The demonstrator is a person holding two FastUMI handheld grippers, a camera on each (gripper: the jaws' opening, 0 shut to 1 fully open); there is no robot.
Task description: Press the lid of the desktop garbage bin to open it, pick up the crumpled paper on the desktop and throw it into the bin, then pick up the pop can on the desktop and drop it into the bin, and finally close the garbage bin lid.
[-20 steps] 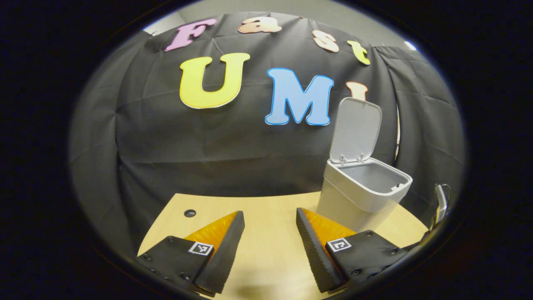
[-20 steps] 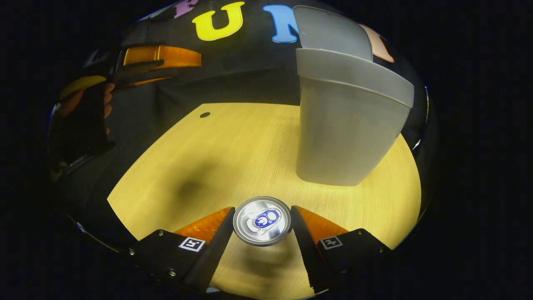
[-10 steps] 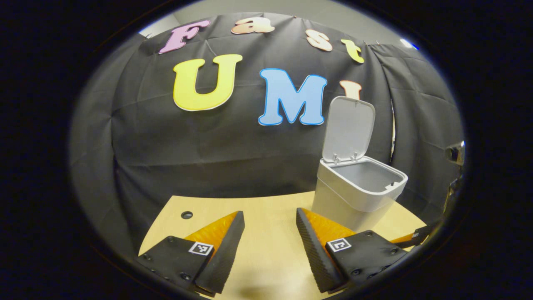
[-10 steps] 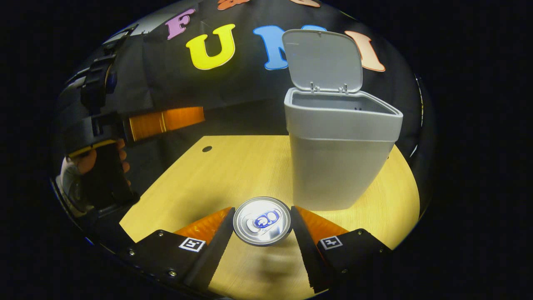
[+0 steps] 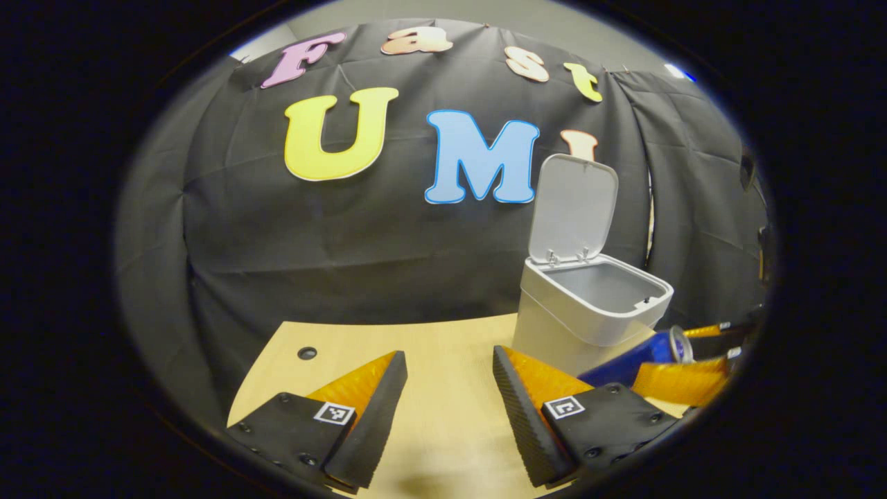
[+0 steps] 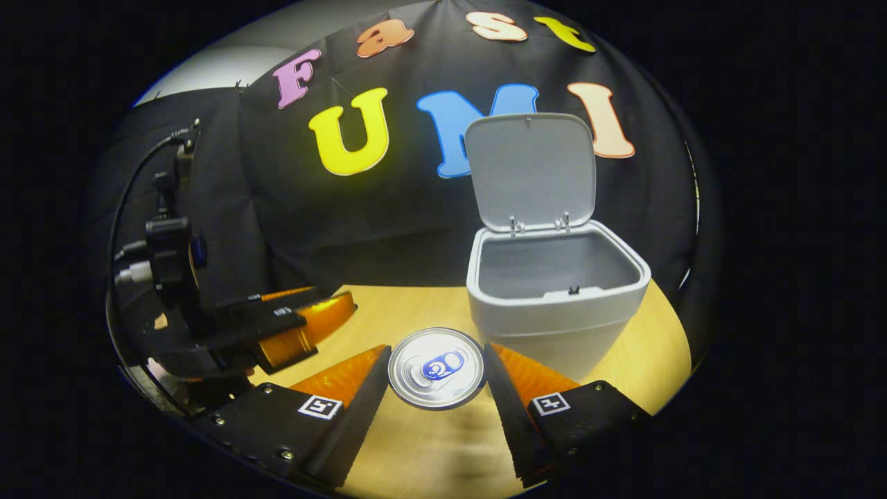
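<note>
The pop can [image 6: 436, 367] sits top-on between the fingers of my right gripper [image 6: 435, 346], which is shut on it and held above the table. Just ahead stands the white garbage bin [image 6: 554, 326] with its lid [image 6: 530, 170] upright and open; I look down into its grey inside. In the left gripper view the blue can [image 5: 634, 364] lies tilted in the right gripper [image 5: 682, 353], beside the bin [image 5: 575, 326] and a little below its rim. My left gripper [image 5: 449, 409] is open over the table, left of the bin, with nothing between its fingers.
The light wooden table [image 5: 443, 333] has a small round hole [image 5: 307, 353] near its back left corner. The black cloth wall hangs close behind the bin. In the right gripper view the left gripper [image 6: 305, 322] and its cable [image 6: 138, 208] stand at the left.
My right gripper has risen with the can from near the tabletop to above the bin's rim, so the bin's inside shows. It has entered the left gripper view's right edge.
</note>
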